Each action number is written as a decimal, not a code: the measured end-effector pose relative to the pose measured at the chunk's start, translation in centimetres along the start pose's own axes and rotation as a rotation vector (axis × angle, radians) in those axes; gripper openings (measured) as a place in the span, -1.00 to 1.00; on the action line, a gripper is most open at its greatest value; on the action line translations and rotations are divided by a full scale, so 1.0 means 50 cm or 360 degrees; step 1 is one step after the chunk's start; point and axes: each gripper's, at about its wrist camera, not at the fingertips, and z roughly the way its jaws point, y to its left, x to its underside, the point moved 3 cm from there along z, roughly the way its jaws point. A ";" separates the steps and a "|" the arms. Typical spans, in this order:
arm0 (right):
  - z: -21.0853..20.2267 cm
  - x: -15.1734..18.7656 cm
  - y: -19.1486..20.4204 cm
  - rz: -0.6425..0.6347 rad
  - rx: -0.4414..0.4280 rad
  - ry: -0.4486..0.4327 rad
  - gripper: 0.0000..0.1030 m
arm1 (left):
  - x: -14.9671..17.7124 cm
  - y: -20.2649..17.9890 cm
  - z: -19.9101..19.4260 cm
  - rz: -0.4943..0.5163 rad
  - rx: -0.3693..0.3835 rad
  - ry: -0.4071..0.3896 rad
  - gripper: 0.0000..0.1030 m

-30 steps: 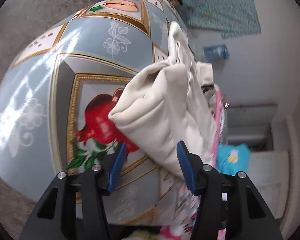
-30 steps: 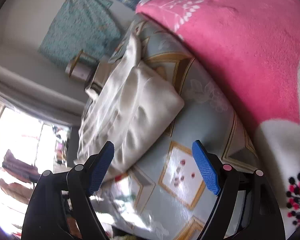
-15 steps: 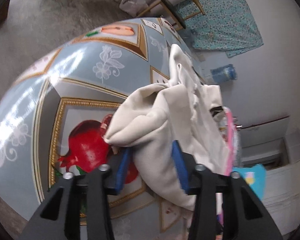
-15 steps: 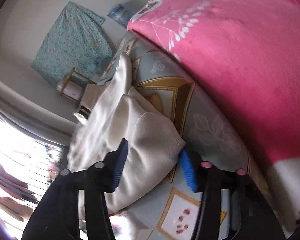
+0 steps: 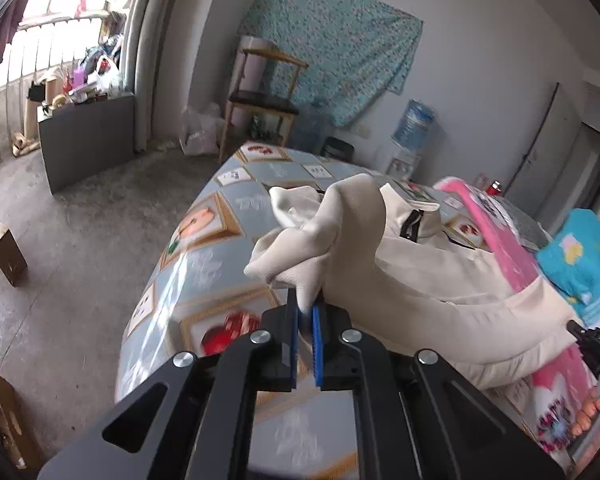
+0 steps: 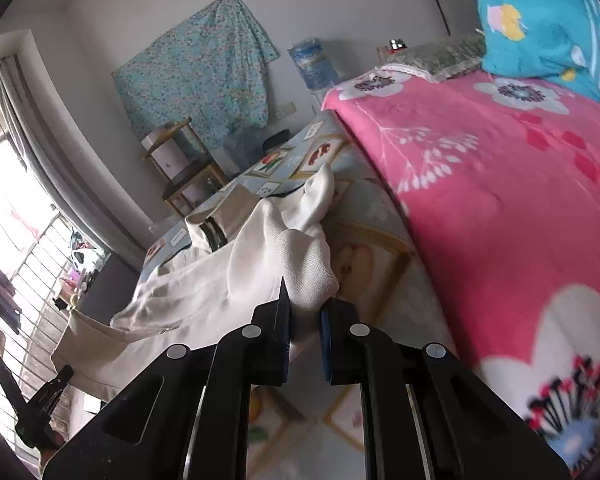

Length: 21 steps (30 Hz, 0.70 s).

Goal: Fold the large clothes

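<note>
Two grippers each pinch a corner of the cream garment (image 5: 420, 280), which lies partly on the patterned tablecloth (image 5: 204, 264) beside the pink blanket (image 6: 500, 184). The left gripper (image 5: 305, 312) has just been closing and now clamps a bunched cuff between its blue pads; the right gripper (image 6: 305, 320) has likewise just closed on a ribbed white fold. The step in hand looks like lifting both held ends clear of the table to begin a fold. Next, I judge, both hands must carry the ends across together, keeping the cloth taut and level, so it lands flat. No container shows among the task's things.
</note>
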 end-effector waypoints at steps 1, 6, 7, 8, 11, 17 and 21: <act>-0.001 0.013 -0.015 0.0036 -0.0001 0.0041 -0.77 | 0.012 0.012 -0.011 -0.0012 0.0010 0.0042 -0.90; 0.074 0.094 -0.086 0.0111 0.0180 0.0375 -0.54 | 0.102 0.099 0.053 -0.0174 0.0028 0.0422 -0.70; 0.074 0.098 -0.096 0.0112 0.0222 0.0380 -0.47 | 0.117 0.123 0.065 -0.0225 0.0023 0.0480 -0.66; 0.067 0.097 -0.100 0.0111 0.0241 0.0367 -0.34 | 0.126 0.139 0.070 -0.0270 0.0028 0.0517 -0.62; 0.011 0.062 -0.089 0.0015 0.0351 0.0212 -0.03 | 0.118 0.175 0.032 -0.0319 -0.0006 0.0416 -0.47; 0.025 0.042 0.024 -0.0256 0.0206 0.0223 -0.02 | 0.061 0.144 0.018 -0.0158 0.0031 0.0261 -0.41; 0.104 0.114 0.143 -0.0597 0.0075 0.0385 -0.01 | 0.065 0.067 0.081 0.0098 0.0021 0.0361 -0.41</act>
